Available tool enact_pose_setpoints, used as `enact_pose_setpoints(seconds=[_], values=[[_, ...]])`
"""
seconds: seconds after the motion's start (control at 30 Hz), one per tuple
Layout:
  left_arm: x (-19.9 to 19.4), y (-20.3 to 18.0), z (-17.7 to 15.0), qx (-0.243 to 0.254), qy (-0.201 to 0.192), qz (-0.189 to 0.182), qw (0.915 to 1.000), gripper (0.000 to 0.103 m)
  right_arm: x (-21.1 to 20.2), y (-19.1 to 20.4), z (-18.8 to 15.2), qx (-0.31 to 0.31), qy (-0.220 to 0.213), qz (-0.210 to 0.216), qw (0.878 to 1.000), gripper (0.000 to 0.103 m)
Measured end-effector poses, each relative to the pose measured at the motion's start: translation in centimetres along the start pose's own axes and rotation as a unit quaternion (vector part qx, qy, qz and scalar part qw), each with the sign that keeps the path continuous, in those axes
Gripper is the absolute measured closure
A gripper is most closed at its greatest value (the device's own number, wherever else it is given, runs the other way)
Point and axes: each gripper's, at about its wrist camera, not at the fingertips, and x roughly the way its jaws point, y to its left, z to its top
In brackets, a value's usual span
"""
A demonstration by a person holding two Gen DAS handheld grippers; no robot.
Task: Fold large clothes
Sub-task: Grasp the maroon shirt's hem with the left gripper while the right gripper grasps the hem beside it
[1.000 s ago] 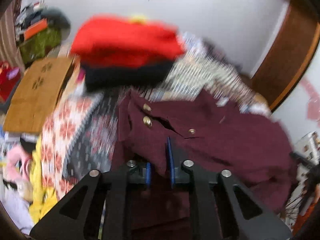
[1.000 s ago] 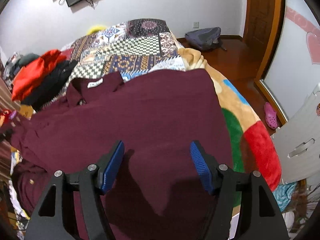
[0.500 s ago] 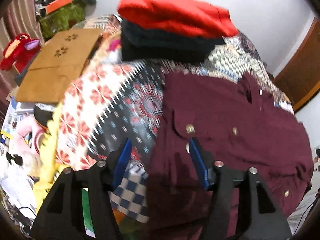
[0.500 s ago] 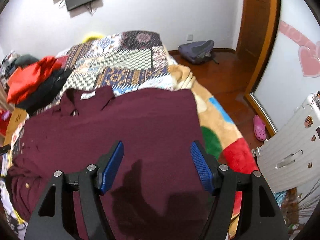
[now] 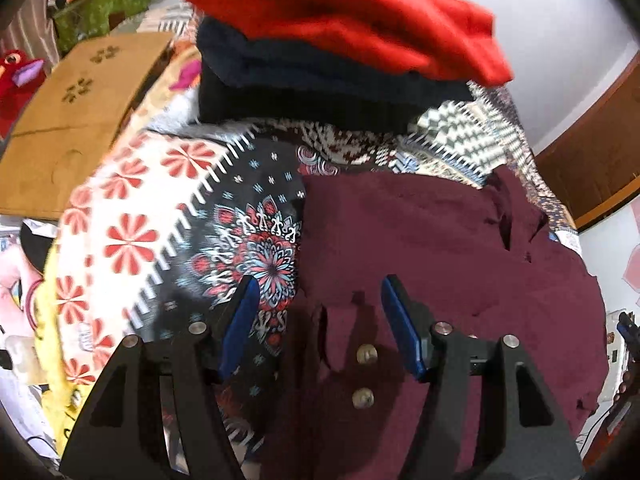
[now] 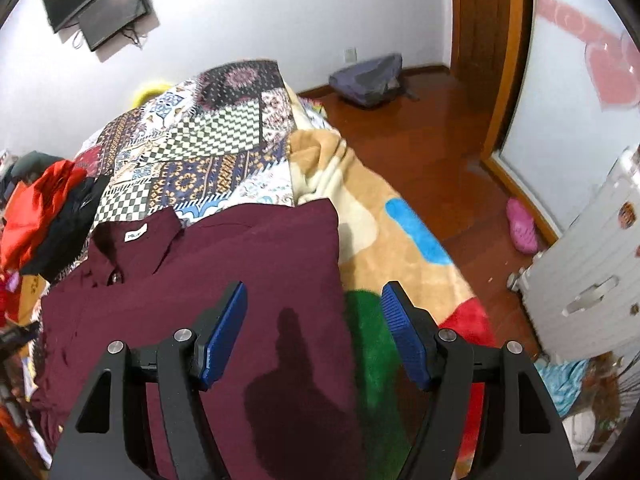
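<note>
A maroon button-up shirt [image 5: 440, 264] lies spread on the patchwork bedspread [image 5: 256, 236]. In the right wrist view the shirt [image 6: 224, 276] lies with its collar and white label toward the far left. My left gripper [image 5: 316, 300] is open and empty above the shirt's left edge, near a cuff with metal buttons [image 5: 366, 354]. My right gripper [image 6: 314, 308] is open and empty above the shirt's right edge, where it meets a colourful fleece blanket [image 6: 384, 240].
A stack of folded red [image 5: 340, 12] and dark clothes [image 5: 312, 88] sits at the far side of the bed. A cardboard box [image 5: 76, 112] stands left of it. A white suitcase [image 6: 592, 284], a pink shoe [image 6: 522, 228] and a grey bag [image 6: 368, 80] are on the wooden floor.
My left gripper let go of the shirt fabric, opened and moved to the shirt's left edge. My right gripper stayed open and shifted right toward the shirt's right edge.
</note>
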Motion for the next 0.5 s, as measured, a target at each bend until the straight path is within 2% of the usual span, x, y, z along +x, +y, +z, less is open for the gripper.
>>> enact_pose_setpoints(seconds=[0.17, 0.37, 0.4, 0.43, 0.47, 0.5], values=[[2.4, 0.2, 0.5, -0.011, 0.024, -0.012, 0.9996, 0.041, 3.2, -1.2, 0.6, 0.036, 0.045, 0.032, 0.998, 0.037], [3.7, -0.2, 1.4, -0.014, 0.026, -0.009, 0.9995, 0.041, 6.4, -1.8, 2.1, 0.078, 0.085, 0.068, 0.991, 0.037], [3.8, -0.3, 1.6, -0.013, 0.025, -0.009, 0.9996, 0.041, 6.7, -2.0, 2.3, 0.085, 0.088, 0.073, 0.990, 0.044], [3.9, -0.4, 1.8, -0.011, 0.023, -0.007, 0.9997, 0.041, 7.0, -2.1, 2.5, 0.090, 0.087, 0.078, 0.989, 0.061], [4.0, -0.6, 1.9, -0.007, 0.021, -0.005, 0.9997, 0.041, 7.2, -2.0, 2.6, 0.093, 0.088, 0.080, 0.989, 0.069], [4.1, -0.8, 2.0, -0.004, 0.021, -0.005, 0.9998, 0.041, 7.3, -2.0, 2.7, 0.096, 0.091, 0.073, 0.989, 0.072]])
